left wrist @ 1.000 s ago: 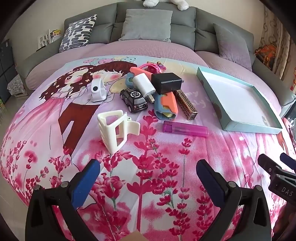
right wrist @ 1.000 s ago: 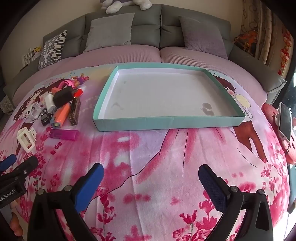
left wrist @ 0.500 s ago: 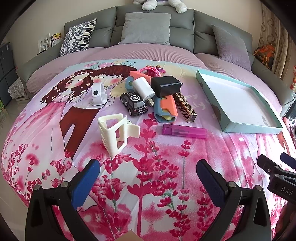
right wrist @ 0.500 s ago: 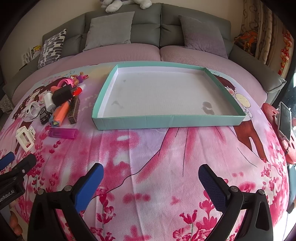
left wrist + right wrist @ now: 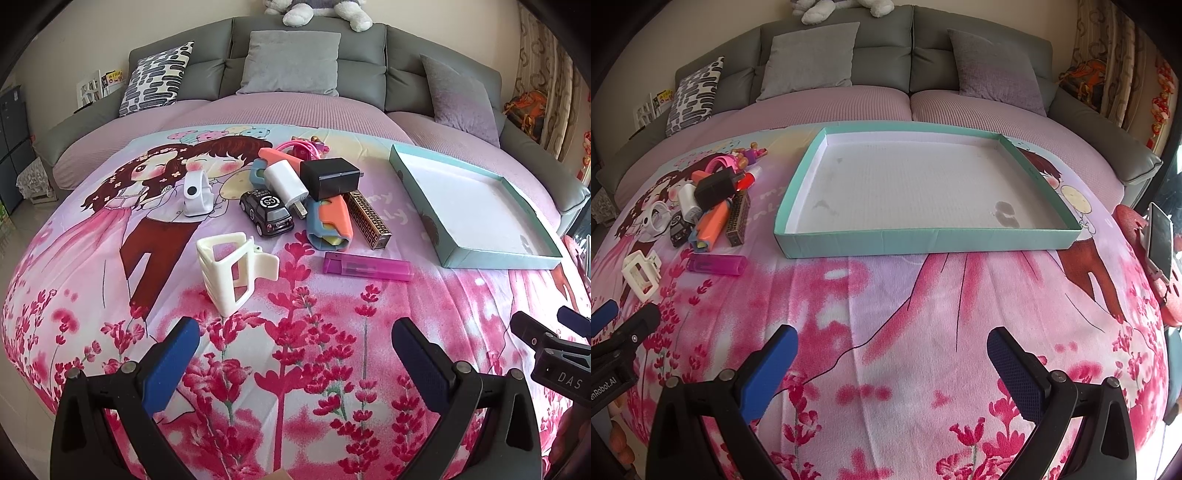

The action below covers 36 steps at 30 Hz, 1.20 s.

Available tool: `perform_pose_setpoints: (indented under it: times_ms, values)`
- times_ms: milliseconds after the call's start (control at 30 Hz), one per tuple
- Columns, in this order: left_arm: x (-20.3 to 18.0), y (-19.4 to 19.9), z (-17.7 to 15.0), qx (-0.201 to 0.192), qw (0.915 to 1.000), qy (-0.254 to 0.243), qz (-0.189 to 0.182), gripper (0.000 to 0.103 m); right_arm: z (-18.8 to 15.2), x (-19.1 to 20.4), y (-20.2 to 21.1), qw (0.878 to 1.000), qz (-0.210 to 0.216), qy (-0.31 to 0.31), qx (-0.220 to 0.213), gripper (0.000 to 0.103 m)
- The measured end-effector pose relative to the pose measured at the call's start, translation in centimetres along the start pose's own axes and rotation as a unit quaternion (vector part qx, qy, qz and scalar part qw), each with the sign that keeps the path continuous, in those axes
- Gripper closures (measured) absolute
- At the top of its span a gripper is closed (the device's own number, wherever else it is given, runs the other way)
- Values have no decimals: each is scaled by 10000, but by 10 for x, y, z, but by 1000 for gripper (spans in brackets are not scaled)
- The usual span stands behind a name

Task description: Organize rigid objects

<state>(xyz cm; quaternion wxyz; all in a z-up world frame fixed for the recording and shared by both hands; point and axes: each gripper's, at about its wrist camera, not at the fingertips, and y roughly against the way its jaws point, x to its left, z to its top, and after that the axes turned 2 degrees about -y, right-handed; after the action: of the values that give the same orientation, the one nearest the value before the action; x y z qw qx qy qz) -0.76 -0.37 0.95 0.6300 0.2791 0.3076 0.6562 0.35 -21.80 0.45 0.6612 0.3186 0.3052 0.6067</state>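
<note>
Left wrist view: cartoon bedspread [image 5: 258, 369] before grey headboard [image 5: 362, 55].

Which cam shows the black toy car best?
Left wrist: the black toy car is near centre, roof logo and front visible. Right wrist shows it small at the left edge, partly hidden by neighbouring items.

Two handheld tools, side by side
Left tool [image 5: 295, 336]: blue-padded fingers spread wide, holding nothing. Right tool [image 5: 892, 345]: likewise.
</note>
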Motion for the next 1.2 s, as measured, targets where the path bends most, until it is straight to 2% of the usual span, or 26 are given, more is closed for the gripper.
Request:
perform_pose_setpoints:
  times_ms: [367,1000,1200]
  values:
    - [3,-2,-2,-13,10000,11,-56,0,-1,0,-1,10000,-2,1,8,0]
    - [5,-1,-3,-142,9989,106,-441,0,-1,1,-1,10000,-6,5,12,0]
    - [5,2,-2,-184,9988,134,-438,0,-1,1,-1,10000,-7,4,16,0]
